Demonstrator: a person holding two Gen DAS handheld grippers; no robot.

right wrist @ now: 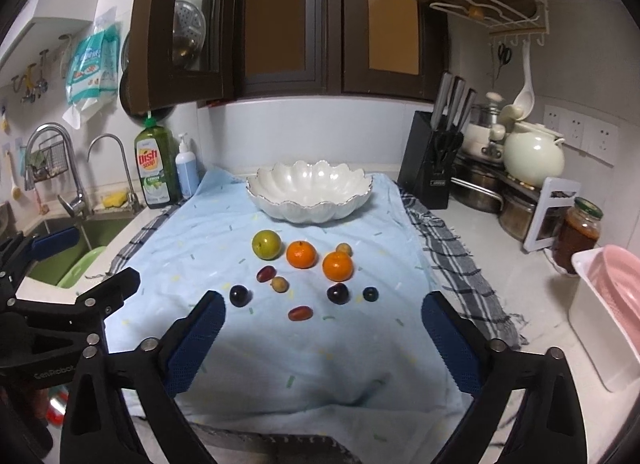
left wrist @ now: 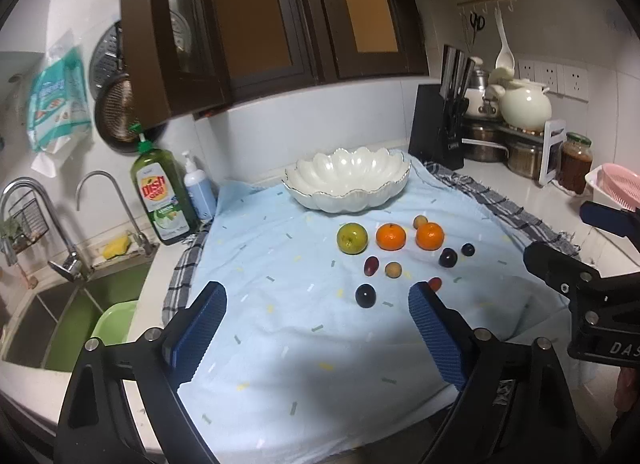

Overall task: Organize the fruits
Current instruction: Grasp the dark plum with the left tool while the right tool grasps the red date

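1. A green dish soap bottle (right wrist: 154, 168) stands at the bench's back left corner, with a white-and-blue pump bottle (right wrist: 187, 172) just beside it.
2. A yellow sponge (right wrist: 113, 200) lies behind the sink (right wrist: 60, 260), near two curved taps (right wrist: 116, 168).
3. A black knife block (right wrist: 434, 168) stands at the back right of the bench.
4. A cream pot (right wrist: 534, 158) sits on a rack beyond it.
5. A jar (right wrist: 578, 236), perhaps of sauce, stands along the right edge beside a pink strainer (right wrist: 622, 288).
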